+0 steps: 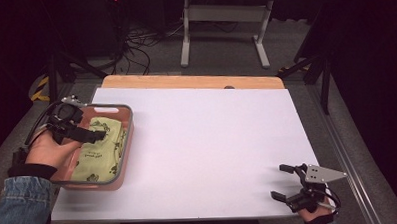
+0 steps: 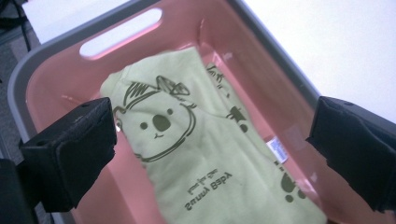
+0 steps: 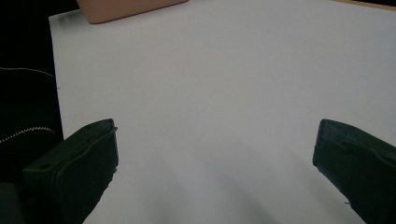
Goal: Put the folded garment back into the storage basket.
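High view: left gripper (image 1: 98,131) hangs over the pink basket (image 1: 128,125) at the table's left edge, jaws spread, nothing between them. Folded green garment (image 1: 99,153) lies inside the basket. Right gripper (image 1: 279,181) sits over the white table top (image 1: 202,142) near the front right corner, jaws wide, empty.

Left gripper view: jaws stand wide apart above the green garment (image 2: 196,149), clear of it; koala print faces up, cloth flat on the basket (image 2: 56,60) floor.

Right gripper view: jaws wide over the bare table top (image 3: 210,93); basket (image 3: 126,9) corner far off.
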Action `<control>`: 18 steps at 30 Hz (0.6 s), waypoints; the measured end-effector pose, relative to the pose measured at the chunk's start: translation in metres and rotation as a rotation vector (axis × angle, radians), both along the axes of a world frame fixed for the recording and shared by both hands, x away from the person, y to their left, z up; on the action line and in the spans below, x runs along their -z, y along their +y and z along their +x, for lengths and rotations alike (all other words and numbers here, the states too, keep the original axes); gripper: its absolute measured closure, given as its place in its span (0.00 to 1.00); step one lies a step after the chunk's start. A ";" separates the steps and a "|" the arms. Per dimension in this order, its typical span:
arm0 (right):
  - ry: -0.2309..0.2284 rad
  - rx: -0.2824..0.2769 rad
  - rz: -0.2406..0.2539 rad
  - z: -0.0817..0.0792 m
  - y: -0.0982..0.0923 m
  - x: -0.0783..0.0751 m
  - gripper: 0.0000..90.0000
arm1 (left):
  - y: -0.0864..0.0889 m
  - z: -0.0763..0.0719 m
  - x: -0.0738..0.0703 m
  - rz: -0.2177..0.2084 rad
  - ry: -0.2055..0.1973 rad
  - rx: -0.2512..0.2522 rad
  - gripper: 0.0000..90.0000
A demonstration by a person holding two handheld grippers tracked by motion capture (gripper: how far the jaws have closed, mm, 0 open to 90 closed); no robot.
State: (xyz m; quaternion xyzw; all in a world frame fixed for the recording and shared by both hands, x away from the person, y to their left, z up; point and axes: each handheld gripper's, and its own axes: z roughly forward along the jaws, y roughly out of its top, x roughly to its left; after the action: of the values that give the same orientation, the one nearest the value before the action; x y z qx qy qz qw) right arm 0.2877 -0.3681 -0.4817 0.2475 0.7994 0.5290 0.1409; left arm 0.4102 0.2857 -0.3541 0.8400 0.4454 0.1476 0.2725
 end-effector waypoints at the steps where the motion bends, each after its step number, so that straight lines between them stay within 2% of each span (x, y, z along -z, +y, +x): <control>1: 0.000 0.000 0.000 0.000 0.000 0.000 0.01 | -0.003 -0.002 -0.002 -0.009 -0.004 0.009 0.02; 4: 0.001 -0.001 0.001 0.000 0.000 0.000 0.01 | -0.008 -0.006 -0.005 -0.023 -0.011 0.033 0.02; 9: 0.000 -0.001 0.001 0.000 0.000 0.000 0.01 | -0.018 -0.016 -0.010 -0.040 -0.049 0.058 0.02; 14: 0.001 -0.002 0.001 0.000 0.000 0.000 0.01 | -0.026 -0.028 -0.014 -0.083 -0.096 0.089 0.01; 15: 0.000 -0.002 0.001 0.000 0.000 0.000 0.01 | -0.028 -0.031 -0.014 -0.104 -0.102 0.093 0.01; 18: 0.000 -0.002 0.001 0.000 0.000 0.000 0.01 | -0.037 -0.037 -0.012 -0.121 -0.113 0.119 0.01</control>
State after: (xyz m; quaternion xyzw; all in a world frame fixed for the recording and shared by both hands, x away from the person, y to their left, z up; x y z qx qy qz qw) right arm 0.2877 -0.3682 -0.4816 0.2469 0.7994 0.5296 0.1401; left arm 0.3737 0.2491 -0.3419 0.8373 0.3866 0.1513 0.3559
